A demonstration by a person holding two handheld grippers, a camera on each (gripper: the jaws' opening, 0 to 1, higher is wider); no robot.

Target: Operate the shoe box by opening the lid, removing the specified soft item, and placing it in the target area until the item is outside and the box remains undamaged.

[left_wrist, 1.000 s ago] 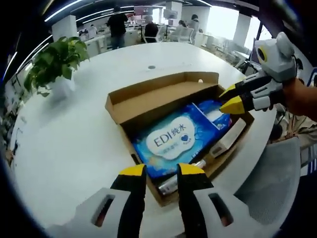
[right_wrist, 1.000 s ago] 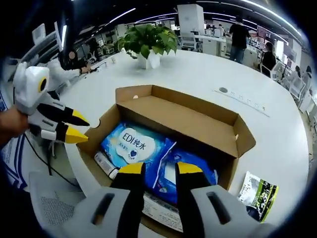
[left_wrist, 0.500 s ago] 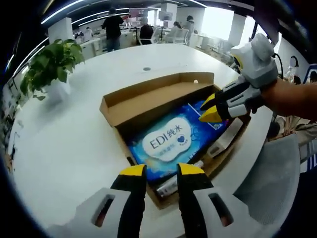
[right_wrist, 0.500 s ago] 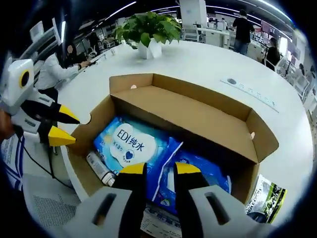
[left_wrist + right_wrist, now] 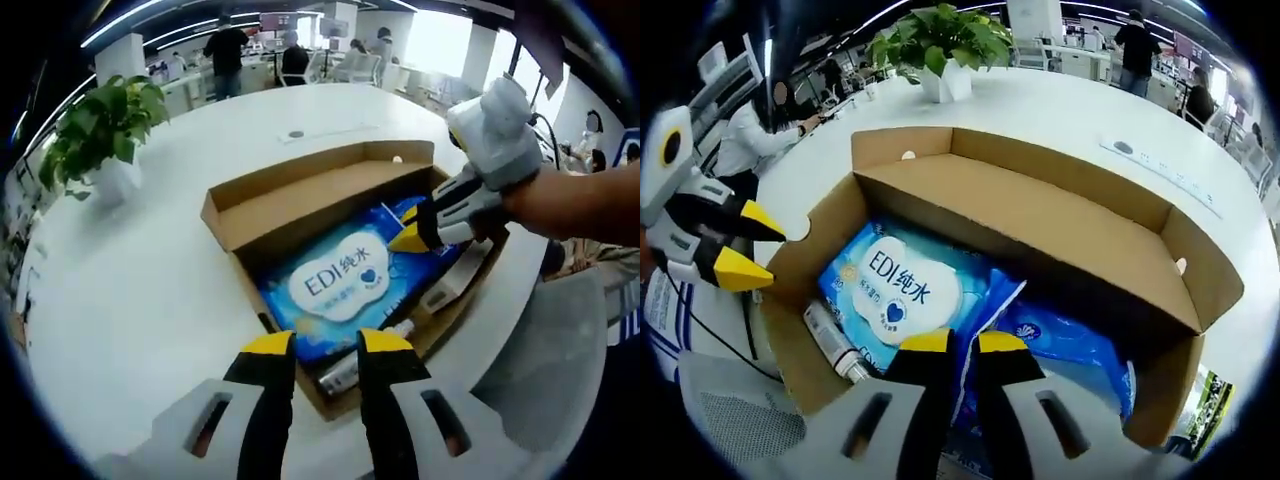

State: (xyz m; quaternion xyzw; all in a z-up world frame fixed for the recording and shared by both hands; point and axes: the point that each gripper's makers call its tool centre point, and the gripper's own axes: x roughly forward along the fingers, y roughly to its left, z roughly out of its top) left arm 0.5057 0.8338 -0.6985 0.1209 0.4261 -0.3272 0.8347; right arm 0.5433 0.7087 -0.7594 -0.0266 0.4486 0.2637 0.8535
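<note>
The blue wipes pack (image 5: 345, 290) marked EDI lies flat inside the open shoe box (image 5: 300, 205), its long axis along the box's length, filling the end nearest my left gripper (image 5: 328, 345). In the right gripper view the same pack (image 5: 902, 290) sits left of a second blue pack (image 5: 1070, 345), their edges overlapping at mid-box, and a small tube (image 5: 832, 345) lies wedged between the pack and the near wall. The lid (image 5: 1040, 215) is folded back flat against the far wall, so the room above the pack is open; the walls hem it on every side.

My right gripper (image 5: 952, 342) has its tips narrowly apart, right over the seam between the two packs; I cannot tell whether they touch. Compared with a second ago it has come down into the box, from the rim to the packs. My left gripper hovers at the box's near end, jaws a little apart, holding nothing. The box sits at the edge of the white table (image 5: 130, 290), a potted plant (image 5: 100, 130) well beyond it.
</note>
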